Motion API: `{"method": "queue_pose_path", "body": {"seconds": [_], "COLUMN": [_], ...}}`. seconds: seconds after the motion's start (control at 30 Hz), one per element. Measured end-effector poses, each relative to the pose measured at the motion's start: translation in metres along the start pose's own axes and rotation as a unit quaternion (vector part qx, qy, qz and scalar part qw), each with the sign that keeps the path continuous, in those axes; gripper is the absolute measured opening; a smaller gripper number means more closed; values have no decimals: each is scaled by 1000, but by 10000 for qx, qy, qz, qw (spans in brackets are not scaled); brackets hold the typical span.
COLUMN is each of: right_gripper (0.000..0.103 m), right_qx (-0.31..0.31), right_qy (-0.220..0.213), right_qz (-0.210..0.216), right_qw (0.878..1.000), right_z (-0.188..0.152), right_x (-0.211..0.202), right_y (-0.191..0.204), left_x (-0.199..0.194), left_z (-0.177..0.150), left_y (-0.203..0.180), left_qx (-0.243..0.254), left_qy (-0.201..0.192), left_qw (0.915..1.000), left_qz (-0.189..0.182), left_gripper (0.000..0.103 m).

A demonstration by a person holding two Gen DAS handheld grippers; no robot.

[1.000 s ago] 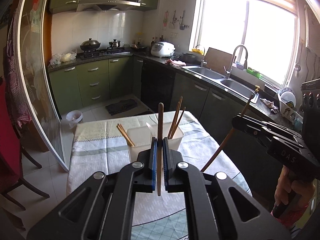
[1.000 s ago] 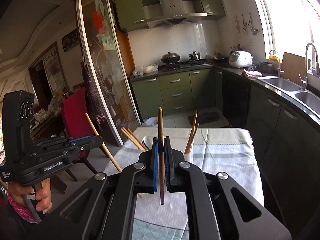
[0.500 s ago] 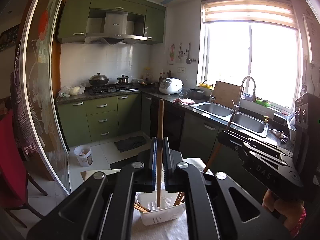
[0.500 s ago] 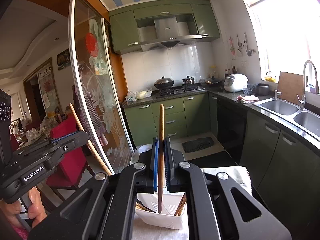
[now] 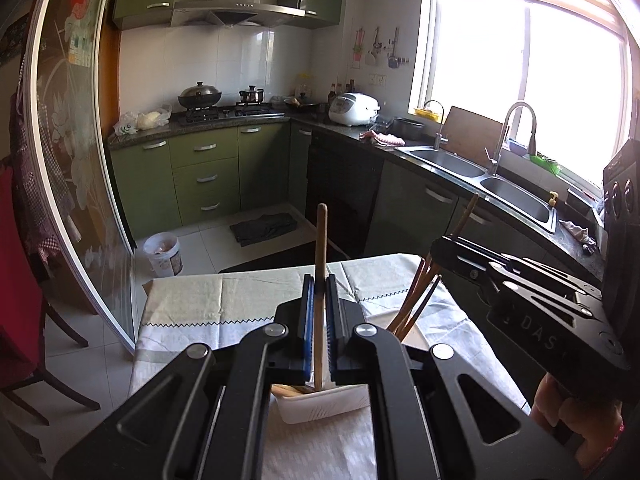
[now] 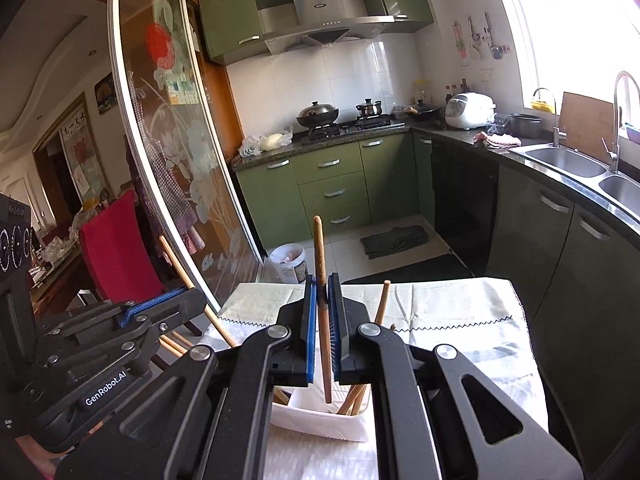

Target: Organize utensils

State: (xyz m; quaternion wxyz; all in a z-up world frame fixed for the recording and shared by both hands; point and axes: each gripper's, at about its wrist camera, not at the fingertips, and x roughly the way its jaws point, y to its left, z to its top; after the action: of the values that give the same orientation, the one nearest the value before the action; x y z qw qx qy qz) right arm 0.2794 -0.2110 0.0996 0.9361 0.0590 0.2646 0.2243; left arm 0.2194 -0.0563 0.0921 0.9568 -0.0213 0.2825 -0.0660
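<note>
In the left wrist view my left gripper (image 5: 319, 282) is shut on an upright wooden chopstick (image 5: 321, 236). Its lower tip reaches into a white slotted basket (image 5: 332, 402) on the table. My right gripper (image 5: 444, 250) comes in from the right, gripping a second chopstick (image 5: 467, 216) above several chopsticks (image 5: 416, 304) that stand in the basket's right side. In the right wrist view the right gripper (image 6: 321, 286) is shut on its chopstick (image 6: 318, 248), whose tip hangs over the basket (image 6: 316, 420). The left gripper (image 6: 186, 298) holds its slanted chopstick (image 6: 174, 258) at the left.
A pale green and white cloth (image 5: 240, 300) covers the small table. A glass sliding door (image 5: 68, 160) and a red chair (image 6: 116, 252) stand to the left. On the floor beyond are a white bin (image 5: 164, 254) and a dark mat (image 5: 264, 230). A counter with a sink (image 5: 460, 164) runs along the right.
Both grippers have moved forward over the table, each keeping its chopstick. The basket, earlier ahead on the table, now lies right under the fingers with the chopstick tips at it.
</note>
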Motion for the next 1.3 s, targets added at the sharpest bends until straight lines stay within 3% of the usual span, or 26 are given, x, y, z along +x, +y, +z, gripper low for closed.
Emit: {"method": "queue_pose_path", "body": {"seconds": [0.13,0.2,0.4,0.57,0.63,0.67,0.73,0.8,0.93,1.03,1.2,1.3], "right_gripper": [8,21,25,50,64,67,90,99,99,99,99,99], "right_qx": [-73,-90,-89,-159,-194,-192,-186,-196,-300,-368,-396,-564], "right_qy": [238,333,157,-176,-278,-321,-381,-471,-374,-503,-850,-1004], "right_qz": [-23,-11,6,-51,-132,-153,-179,-100,-254,-427,-635,-821], "right_qw": [9997,9994,9998,9997,9993,9992,9989,9986,9985,9971,9936,9899], "right_z": [-15,-21,-31,-52,-68,-78,-99,-122,-164,-189,-208,-213], "right_x": [12,15,-11,-67,-91,-103,-125,-145,-172,-191,-218,-229], "right_y": [4,5,11,11,10,10,9,10,17,24,30,37], "left_x": [6,6,-17,-73,-97,-107,-124,-135,-157,-181,-216,-220], "left_z": [-9,-11,-12,-28,-44,-55,-77,-98,-136,-153,-168,-171], "left_y": [1,1,1,-1,-4,-5,-8,-11,-15,-17,-18,-21], "left_qx": [55,90,-14,-22,59,88,181,297,272,120,-222,-266], "left_qy": [93,89,-200,-831,-1053,-1144,-1196,-1077,-966,-1120,-1382,-1253], "left_qw": [9999,9999,9998,9964,9941,9929,9918,9928,9935,9919,9880,9891], "left_qz": [3,7,6,167,265,329,410,442,528,595,647,731], "left_gripper": [6,9,44,88,96,96,96,96,96,96,96,96]}}
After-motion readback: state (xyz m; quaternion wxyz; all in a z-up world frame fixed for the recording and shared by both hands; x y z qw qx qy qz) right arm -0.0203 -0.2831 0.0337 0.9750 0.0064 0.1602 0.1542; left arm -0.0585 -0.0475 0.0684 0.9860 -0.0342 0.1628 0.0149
